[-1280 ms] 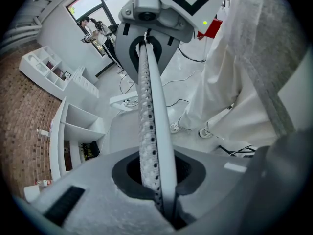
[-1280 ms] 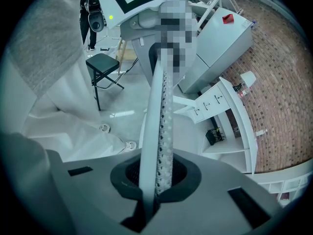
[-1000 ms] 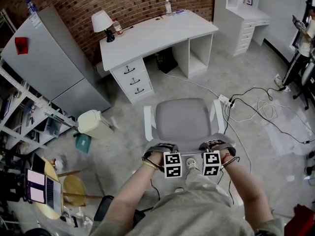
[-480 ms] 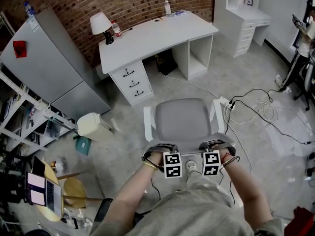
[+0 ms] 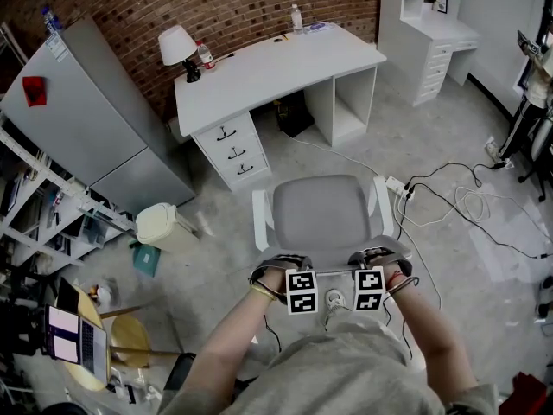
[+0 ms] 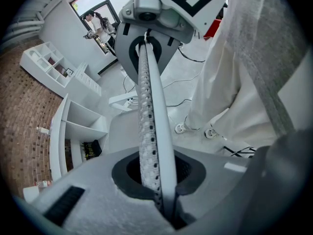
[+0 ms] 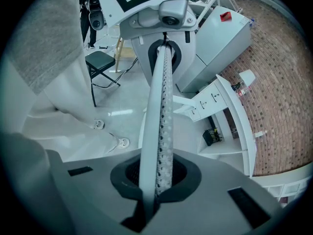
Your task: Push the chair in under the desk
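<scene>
An office chair with a grey seat (image 5: pixel 321 210) and white armrests stands on the concrete floor, facing the white desk (image 5: pixel 276 63) with a gap of floor between them. Seen edge on, its thin perforated backrest (image 6: pixel 149 106) (image 7: pixel 161 106) runs between the jaws in both gripper views. At the left of the backrest's top edge, my left gripper (image 5: pixel 278 266) (image 6: pixel 159 177) is shut on it. My right gripper (image 5: pixel 378 258) (image 7: pixel 155 175) is shut on the same edge at the right. Hands and marker cubes hide the jaws in the head view.
Under the desk are drawers (image 5: pixel 232 145) at the left and an open kneehole. A cream bin (image 5: pixel 164 223) stands left of the chair. A power strip and cables (image 5: pixel 432 193) lie to its right. A silver cabinet (image 5: pixel 86 111), shelving (image 5: pixel 428 24) and a person (image 5: pixel 531 76) line the edges.
The chair and both grippers have moved a little toward the desk, and the view has followed them. Both grips on the backrest look unchanged.
</scene>
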The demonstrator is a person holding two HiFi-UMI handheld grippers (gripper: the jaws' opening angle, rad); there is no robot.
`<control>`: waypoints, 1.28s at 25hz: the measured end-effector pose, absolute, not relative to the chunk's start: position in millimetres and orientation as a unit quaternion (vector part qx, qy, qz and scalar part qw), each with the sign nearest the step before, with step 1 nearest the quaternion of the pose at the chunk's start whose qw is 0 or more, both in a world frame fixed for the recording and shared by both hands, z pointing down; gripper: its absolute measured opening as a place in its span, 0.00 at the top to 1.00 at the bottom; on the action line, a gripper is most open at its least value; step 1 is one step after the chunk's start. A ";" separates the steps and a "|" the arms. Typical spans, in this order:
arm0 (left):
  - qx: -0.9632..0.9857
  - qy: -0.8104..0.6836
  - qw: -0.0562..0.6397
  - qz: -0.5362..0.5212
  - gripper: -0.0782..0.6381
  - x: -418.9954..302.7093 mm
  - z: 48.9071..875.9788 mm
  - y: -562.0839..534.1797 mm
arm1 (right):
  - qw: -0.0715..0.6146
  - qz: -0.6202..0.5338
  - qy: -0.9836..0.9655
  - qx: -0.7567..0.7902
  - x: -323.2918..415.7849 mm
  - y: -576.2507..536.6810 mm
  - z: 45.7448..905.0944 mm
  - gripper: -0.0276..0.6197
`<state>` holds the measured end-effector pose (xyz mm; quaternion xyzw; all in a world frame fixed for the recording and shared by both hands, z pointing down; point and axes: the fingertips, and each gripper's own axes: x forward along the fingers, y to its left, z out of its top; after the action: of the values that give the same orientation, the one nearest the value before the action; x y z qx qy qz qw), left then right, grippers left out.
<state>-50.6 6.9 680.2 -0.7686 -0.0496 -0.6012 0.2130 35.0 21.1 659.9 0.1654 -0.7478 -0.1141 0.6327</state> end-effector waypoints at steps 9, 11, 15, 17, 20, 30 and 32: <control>-0.769 -0.048 0.209 -0.603 0.84 -42.4 678.4 -14.4 | 0.633 -0.117 -0.748 0.161 43.8 -0.9 657.8 0.94; -0.769 -0.047 0.208 -0.603 0.84 -39.9 678.3 -18.1 | 0.633 -0.118 -0.749 0.160 46.2 -4.7 658.2 0.94; -0.768 -0.045 0.206 -0.605 0.84 -35.7 678.7 -26.8 | 0.632 -0.120 -0.749 0.159 51.1 -14.0 659.1 0.94; -0.769 -0.044 0.206 -0.603 0.84 -34.4 678.6 -30.9 | 0.632 -0.121 -0.749 0.158 51.8 -18.4 658.2 0.94; -0.769 -0.043 0.204 -0.605 0.84 -34.1 679.0 -35.6 | 0.632 -0.121 -0.750 0.157 52.1 -23.4 658.2 0.94; -0.769 -0.038 0.203 -0.605 0.84 -23.4 677.8 -51.3 | 0.631 -0.123 -0.751 0.151 63.2 -39.6 658.3 0.94; -0.768 -0.036 0.203 -0.606 0.84 -21.2 678.1 -54.9 | 0.631 -0.124 -0.751 0.150 65.8 -43.3 658.5 0.94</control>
<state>-21.2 -54.9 678.1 -0.7682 -0.0365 -0.6062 0.2026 65.8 -43.3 658.5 0.1503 -0.7508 -0.1241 0.6311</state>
